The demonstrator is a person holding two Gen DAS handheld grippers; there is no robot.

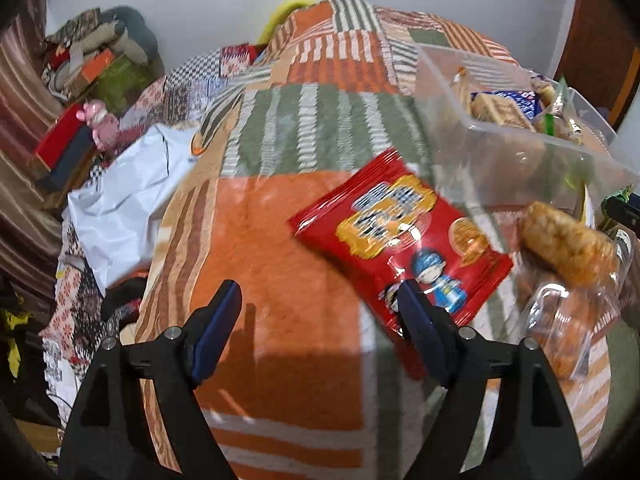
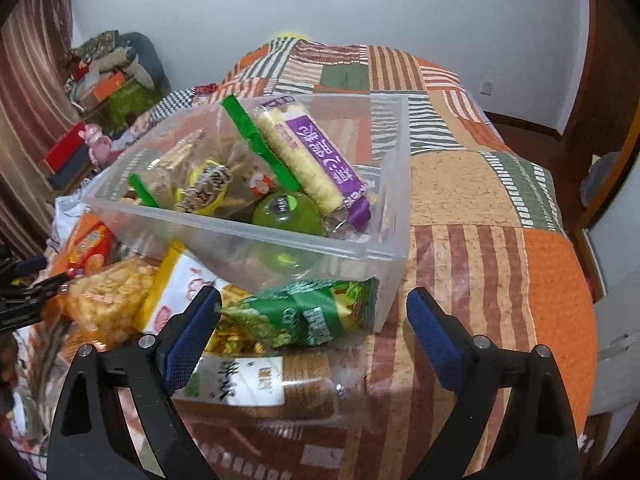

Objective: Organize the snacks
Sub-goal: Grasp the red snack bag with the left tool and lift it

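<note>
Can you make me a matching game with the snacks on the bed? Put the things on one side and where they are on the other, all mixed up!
Things:
1. red snack packet with a cartoon figure
2. purple-wrapped pale yellow puffed roll
3. green crinkly snack bag
4. clear plastic bin

Places:
A. lying inside the bin
B. on the orange patch of the patchwork bedspread, by the left gripper
C. standing on the bedspread, holding snacks
D. outside the bin's near wall, ahead of the right gripper

Pairs: 1-B, 2-A, 3-D, 4-C
</note>
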